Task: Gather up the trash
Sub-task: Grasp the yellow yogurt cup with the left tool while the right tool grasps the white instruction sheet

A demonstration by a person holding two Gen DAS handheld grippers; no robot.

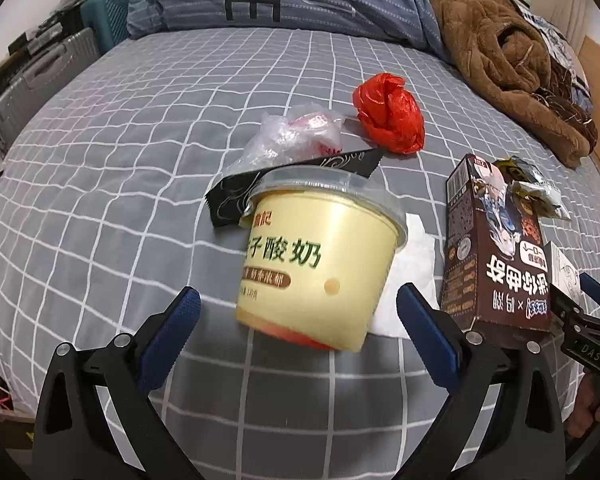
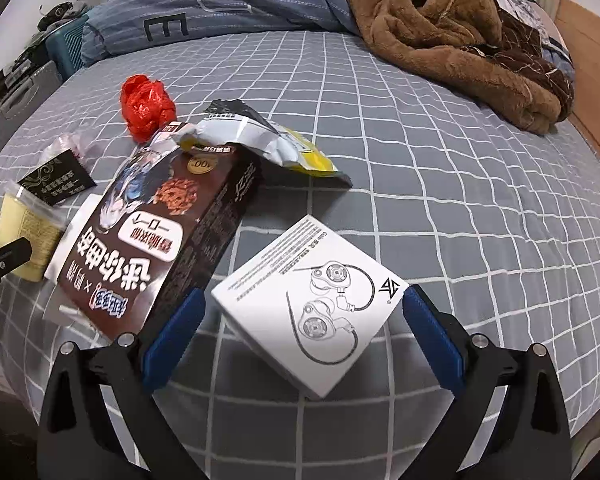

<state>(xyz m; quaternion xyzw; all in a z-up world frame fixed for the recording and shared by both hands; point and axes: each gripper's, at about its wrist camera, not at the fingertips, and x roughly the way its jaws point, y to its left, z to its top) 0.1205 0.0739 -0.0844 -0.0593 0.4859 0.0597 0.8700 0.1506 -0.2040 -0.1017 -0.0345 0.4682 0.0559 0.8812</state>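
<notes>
White earphone box (image 2: 312,304), right-wrist view only

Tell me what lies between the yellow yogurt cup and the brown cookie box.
A white paper napkin lies flat on the bed between the yogurt cup and the brown box; the left wrist view shows it best.

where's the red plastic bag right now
The red plastic bag lies crumpled on the grey checked bedsheet, beyond the yogurt cup in the left wrist view, just right of the clear plastic bag.
</notes>
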